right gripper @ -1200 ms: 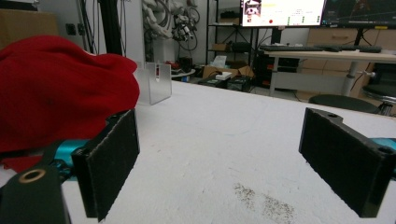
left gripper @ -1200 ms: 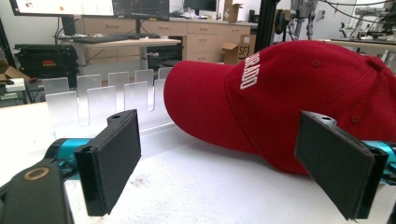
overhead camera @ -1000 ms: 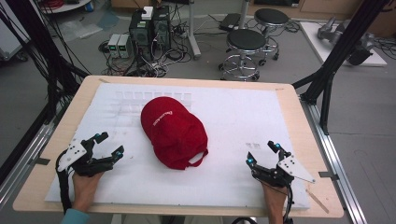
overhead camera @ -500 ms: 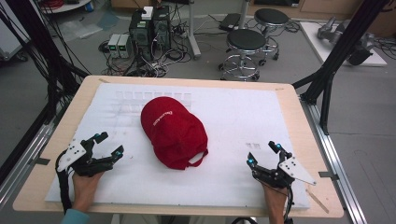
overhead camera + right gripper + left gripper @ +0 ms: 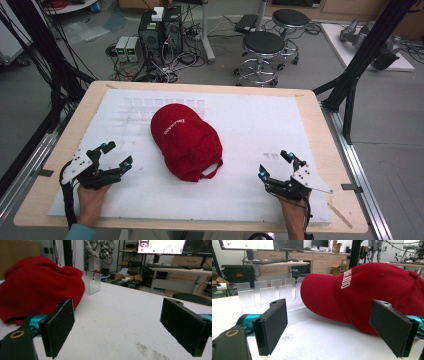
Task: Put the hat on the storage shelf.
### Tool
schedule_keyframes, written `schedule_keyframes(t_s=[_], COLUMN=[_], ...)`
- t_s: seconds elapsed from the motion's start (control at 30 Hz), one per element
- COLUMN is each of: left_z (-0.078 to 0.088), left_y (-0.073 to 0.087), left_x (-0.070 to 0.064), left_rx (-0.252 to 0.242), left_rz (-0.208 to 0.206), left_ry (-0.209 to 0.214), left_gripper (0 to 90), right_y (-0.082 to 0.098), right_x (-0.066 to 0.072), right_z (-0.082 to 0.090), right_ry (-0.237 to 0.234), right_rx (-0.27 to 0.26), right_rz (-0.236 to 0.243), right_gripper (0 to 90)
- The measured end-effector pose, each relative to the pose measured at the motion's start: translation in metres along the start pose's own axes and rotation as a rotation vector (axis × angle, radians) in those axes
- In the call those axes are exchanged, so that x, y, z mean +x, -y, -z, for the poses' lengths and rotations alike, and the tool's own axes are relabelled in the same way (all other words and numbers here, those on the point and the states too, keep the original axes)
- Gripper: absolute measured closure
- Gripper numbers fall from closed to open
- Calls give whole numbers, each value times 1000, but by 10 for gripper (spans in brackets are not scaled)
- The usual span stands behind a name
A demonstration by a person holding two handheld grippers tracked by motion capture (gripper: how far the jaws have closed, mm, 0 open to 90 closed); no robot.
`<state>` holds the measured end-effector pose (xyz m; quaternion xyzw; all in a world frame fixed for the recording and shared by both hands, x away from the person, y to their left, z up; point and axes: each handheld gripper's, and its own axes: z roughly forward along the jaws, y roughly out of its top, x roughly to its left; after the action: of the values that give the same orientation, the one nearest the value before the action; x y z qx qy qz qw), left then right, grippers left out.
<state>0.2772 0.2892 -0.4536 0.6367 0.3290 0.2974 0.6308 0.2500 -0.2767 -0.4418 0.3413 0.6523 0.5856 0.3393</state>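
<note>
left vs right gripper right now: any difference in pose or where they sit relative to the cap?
The left gripper sits near the table's left edge, by the red cap's brim side; the right gripper sits near the right edge, by the cap's strap end. The left gripper's own view has the cap close and spanning between its jaws; the right gripper's view has it off to one side. Shared: both are open, hold nothing, touch nothing, and sit low over the white mat.

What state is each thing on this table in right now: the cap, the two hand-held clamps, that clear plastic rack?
Red cap: lying crown up on the white mat, held by nothing, back strap toward the person.
Left gripper: open, empty, resting on the mat left of the cap.
Right gripper: open, empty, right of the cap.
Clear plastic rack: upright behind the cap, slots empty.
White mat: flat on the table.
</note>
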Motion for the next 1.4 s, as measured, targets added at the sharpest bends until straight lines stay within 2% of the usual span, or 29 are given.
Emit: schedule_keyframes(t_s=[0.17,0.23,0.27,0.43,0.53,0.6,0.63,0.73,0.93,1.13,1.2,1.23,1.27,1.4], left_z=[0,0,0,0,0,0,0,0,0,0,0,0,0,0], left_y=[0,0,0,0,0,0,0,0,0,0,0,0,0,0], left_x=[0,0,0,0,0,0,0,0,0,0,0,0,0,0], left_rx=[0,0,0,1,2,2,2,1,2,2,3,3,3,4], left_rz=[3,2,1,1,2,1,1,1,3,1,1,1,0,1], left_ry=[1,1,0,1,0,0,0,0,0,0,0,0,0,-1], left_gripper=[152,152,152,152,152,152,152,152,152,154,154,154,155,155], right_y=[-14,-22,-22,-37,-45,-53,-53,-56,-56,-54,-51,-51,-48,-46], right_x=[11,16,16,26,36,50,50,63,87,102,108,108,113,120], right_z=[-5,-10,-10,-21,-29,-40,-40,-50,-71,-88,-95,-95,-98,-104], right_ry=[-44,-79,-79,-177,-217,-243,-243,-270,-320,-335,-330,-330,-304,-292], right_rx=[-8,6,6,19,38,53,53,69,122,169,201,201,206,232], right_rz=[12,17,17,20,31,46,46,45,85,98,69,69,67,89], right_gripper=[113,113,113,113,114,114,114,113,113,113,113,113,113,113])
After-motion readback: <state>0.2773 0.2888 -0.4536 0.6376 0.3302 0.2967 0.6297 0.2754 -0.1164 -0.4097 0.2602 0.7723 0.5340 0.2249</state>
